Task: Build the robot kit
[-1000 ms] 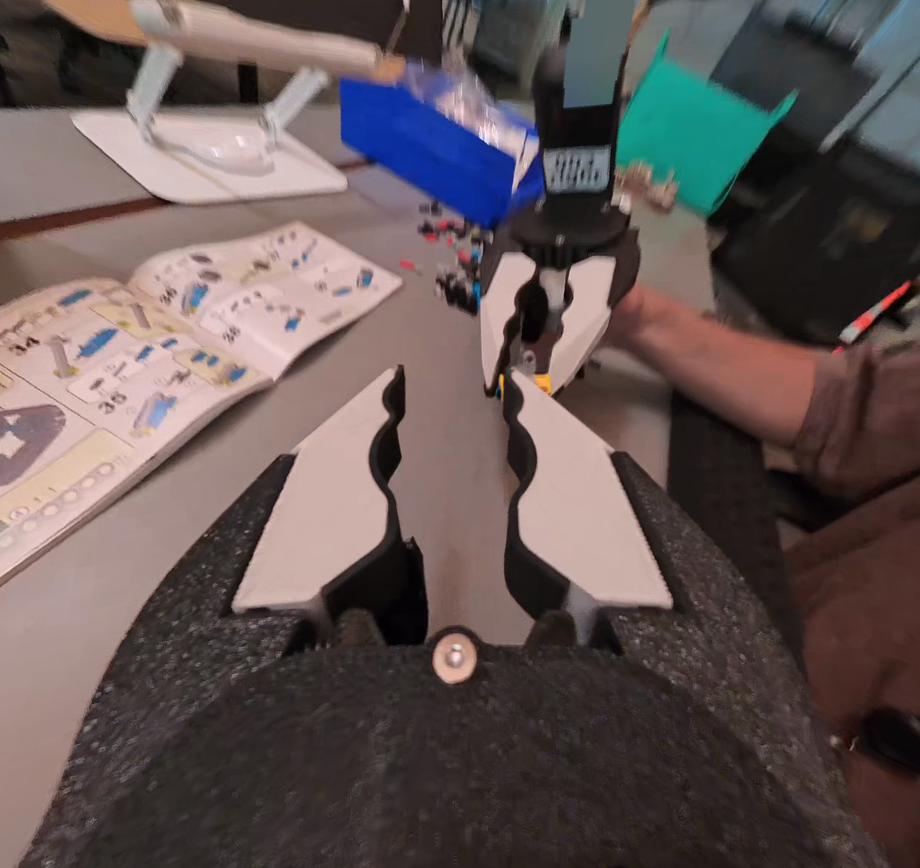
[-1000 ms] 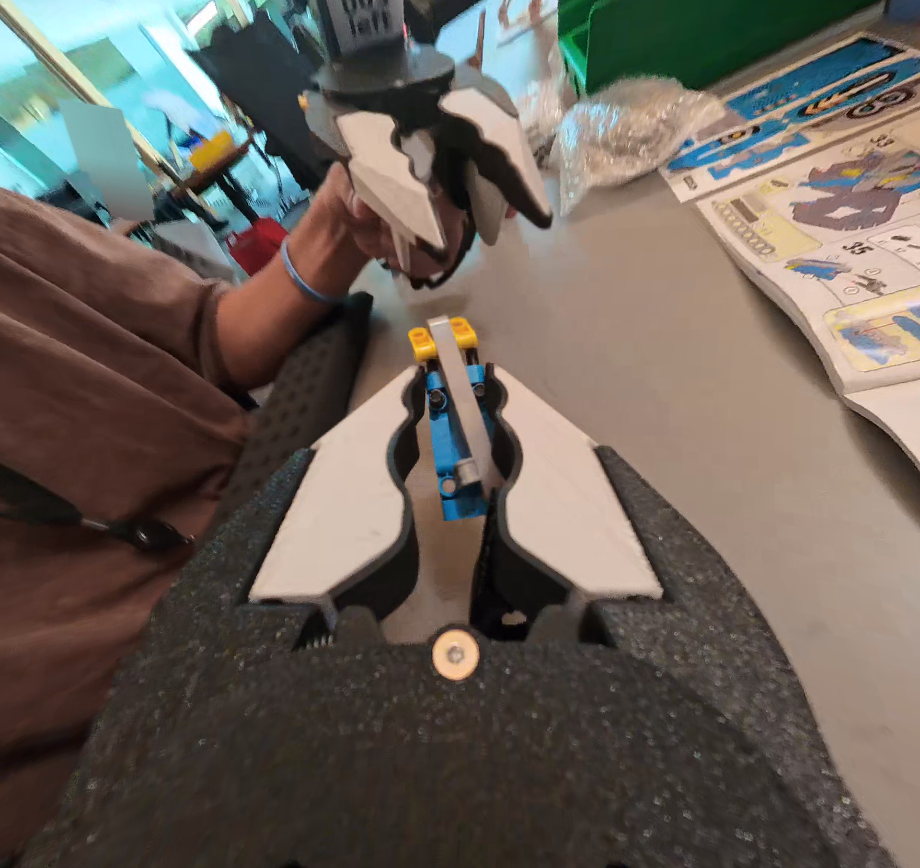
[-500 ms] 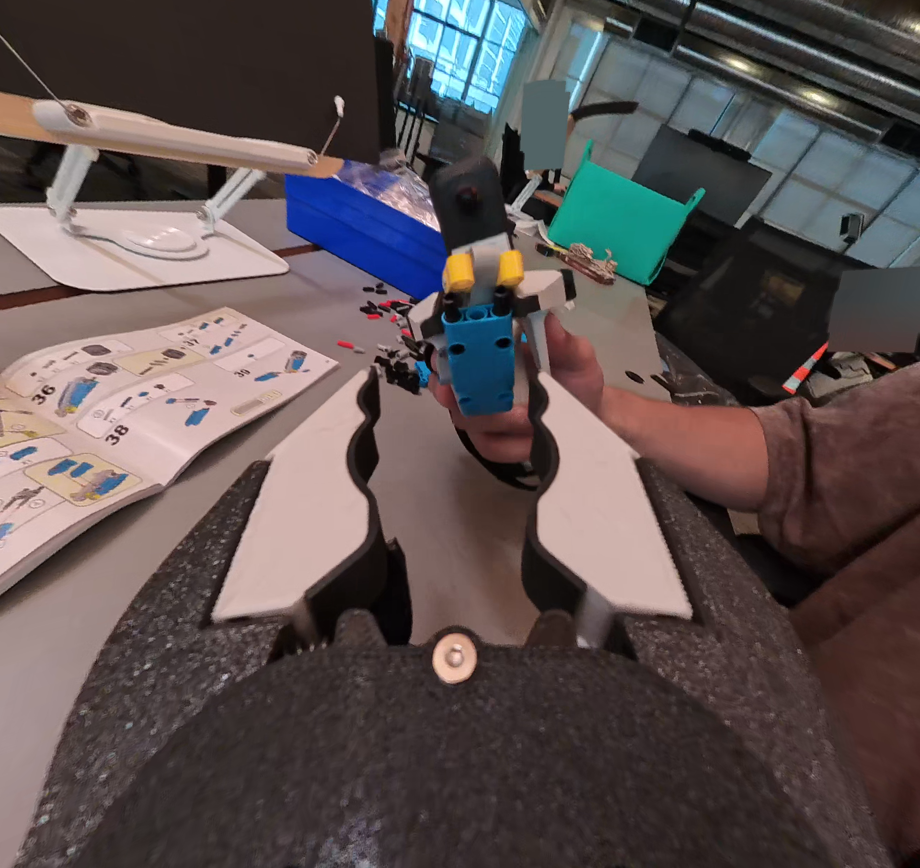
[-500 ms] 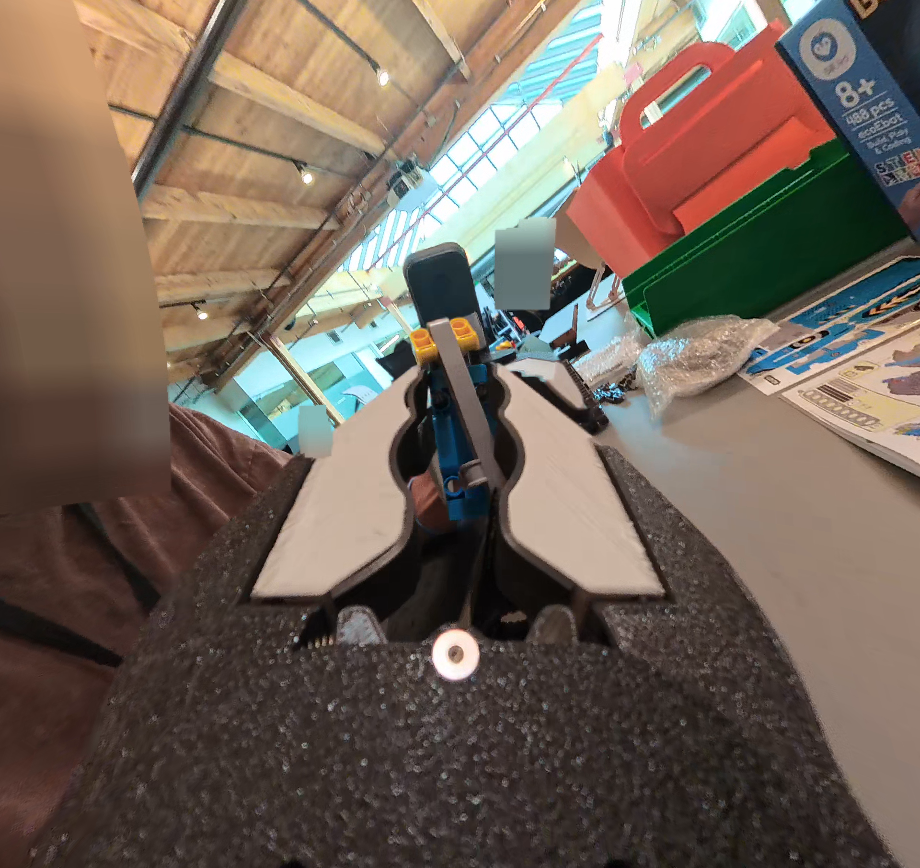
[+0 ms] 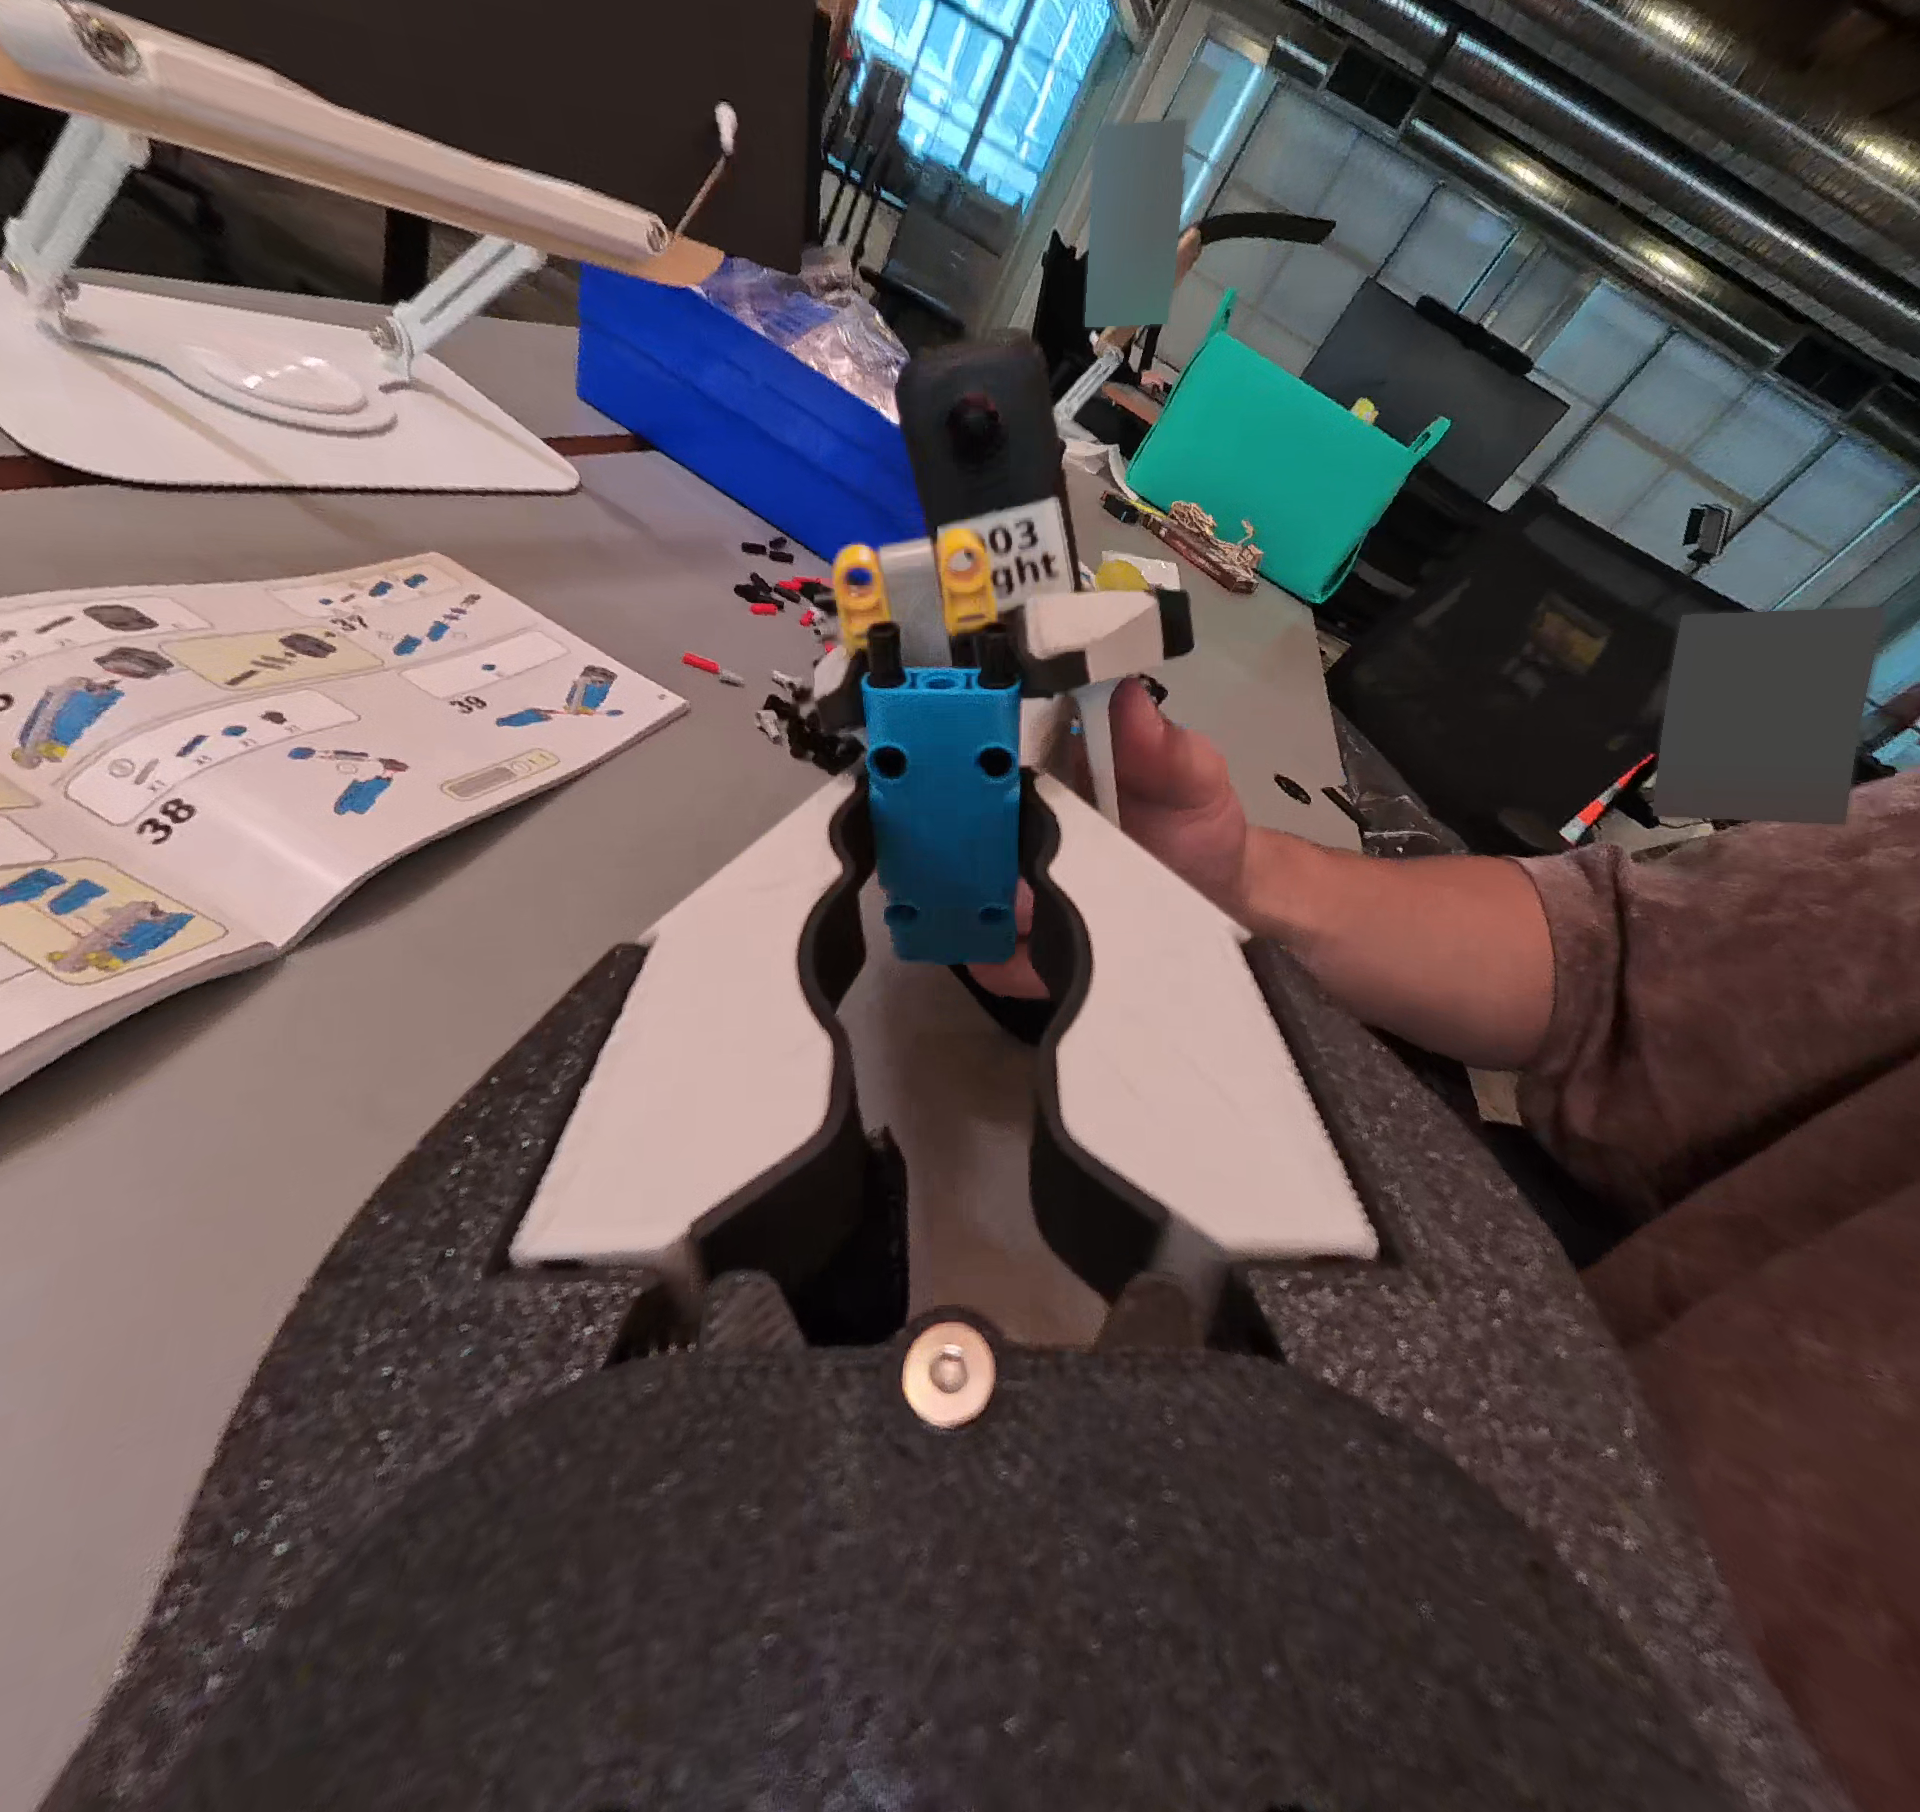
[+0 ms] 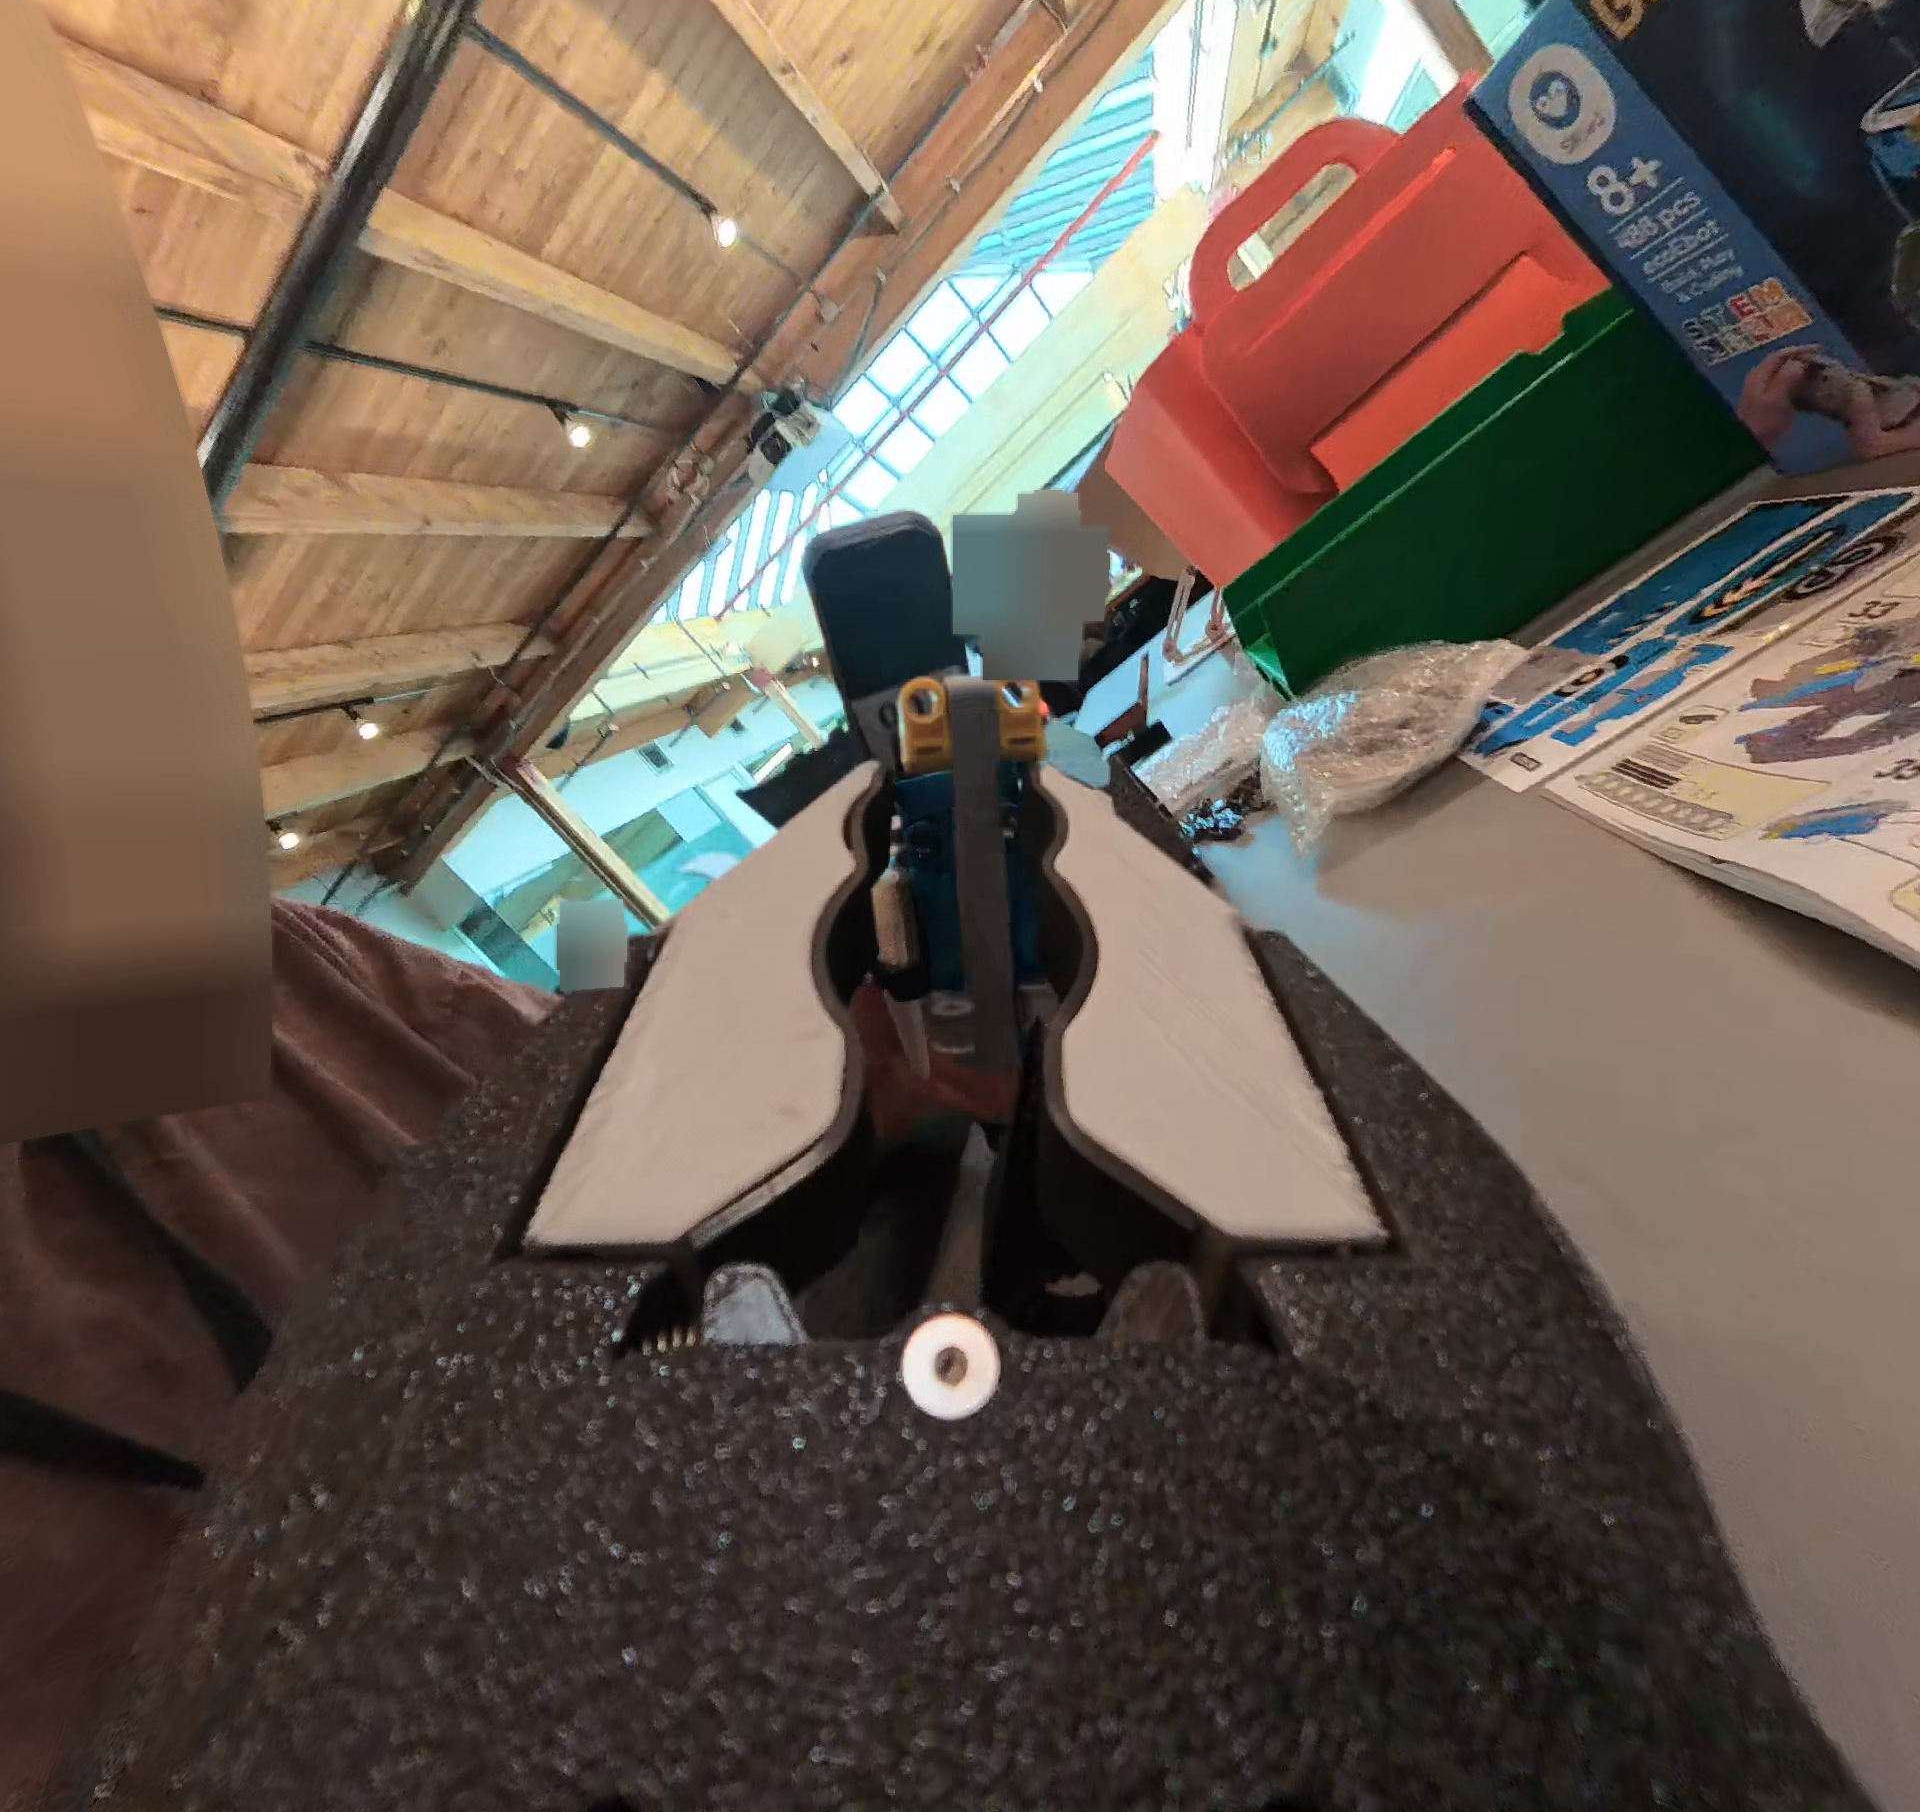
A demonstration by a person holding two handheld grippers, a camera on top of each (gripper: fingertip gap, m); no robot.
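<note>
Both grippers meet midair | right gripper [image 6: 956, 806] jaws clamp blue brick assembly [image 5: 941, 817] | left gripper [image 5: 940, 827] jaws closing around it, contact unclear

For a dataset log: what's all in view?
Assembly: 1, blue-yellow-grey, between grippers
Booklet: 1, white, open, table
Parts: several, black-red, past booklet
Blue bin: 1, behind parts
Teal bin: 1, farther right
Green bin: 1, table's back
Red box: 1, behind green bin
Bubble wrap: 1, clear, before green bin
Stand: 1, white, far left
Table: 1, grey
Hand: 1, behind assembly
Right gripper: 1, shut on assembly
Left gripper: 1, flanking assembly, grip unclear
</note>
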